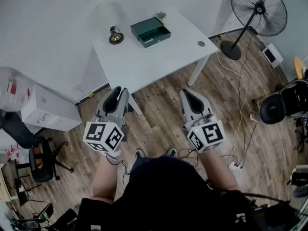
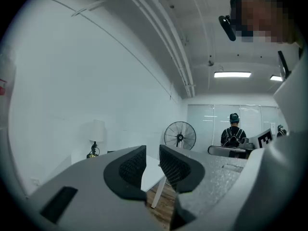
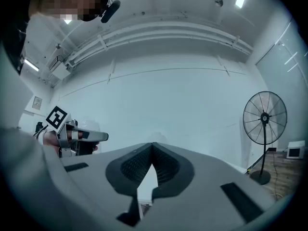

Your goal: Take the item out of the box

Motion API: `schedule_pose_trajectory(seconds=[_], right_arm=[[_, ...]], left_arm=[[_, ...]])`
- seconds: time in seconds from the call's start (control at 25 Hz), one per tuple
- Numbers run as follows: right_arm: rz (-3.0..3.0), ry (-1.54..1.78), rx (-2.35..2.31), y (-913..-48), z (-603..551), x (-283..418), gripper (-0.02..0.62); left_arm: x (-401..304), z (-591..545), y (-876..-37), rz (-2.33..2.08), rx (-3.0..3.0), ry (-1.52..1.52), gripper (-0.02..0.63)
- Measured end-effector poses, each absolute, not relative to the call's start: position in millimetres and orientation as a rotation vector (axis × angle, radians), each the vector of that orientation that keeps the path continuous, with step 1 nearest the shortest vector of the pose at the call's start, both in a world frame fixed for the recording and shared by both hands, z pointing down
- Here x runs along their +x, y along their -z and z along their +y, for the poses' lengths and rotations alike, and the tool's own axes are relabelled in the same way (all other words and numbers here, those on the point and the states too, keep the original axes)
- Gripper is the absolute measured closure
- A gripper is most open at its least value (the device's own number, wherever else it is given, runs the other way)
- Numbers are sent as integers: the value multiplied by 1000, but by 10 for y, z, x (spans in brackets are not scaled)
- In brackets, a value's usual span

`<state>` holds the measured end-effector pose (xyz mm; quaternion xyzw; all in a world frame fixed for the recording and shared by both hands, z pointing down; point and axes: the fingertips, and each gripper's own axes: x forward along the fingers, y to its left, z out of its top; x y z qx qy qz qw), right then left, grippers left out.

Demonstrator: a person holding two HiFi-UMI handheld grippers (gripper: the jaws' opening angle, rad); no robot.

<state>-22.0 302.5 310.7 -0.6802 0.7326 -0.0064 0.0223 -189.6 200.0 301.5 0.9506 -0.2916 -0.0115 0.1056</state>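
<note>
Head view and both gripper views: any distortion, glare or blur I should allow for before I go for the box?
Head view: evenly lit, sharp, mild wide-angle bending at the edges; the green box on the white table reads clearly. Left gripper view: strong fisheye with dark corners, a ceiling light is blown out. Right gripper view: same fisheye, bluish cast, fan sharp.

Approach: floor (image 1: 159, 112) at frame centre lies open before you, up to the table (image 1: 159, 61).
Obstacle: lamp (image 1: 112, 25) just left of the box (image 1: 150, 31).
</note>
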Motion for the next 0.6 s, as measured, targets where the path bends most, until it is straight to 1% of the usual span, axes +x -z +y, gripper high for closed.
schedule_pose_trajectory(seconds=[0.36,0.6], right_arm=[[2218,85,-2147,-3231,2654,-1002,592],[2109,107,-2220,-3146,2431,-1254,588]], left_arm=[[-2771,1601,-3125,-840,2807,23,522],[-3171,1305,-3087,-788,2840,41,522]])
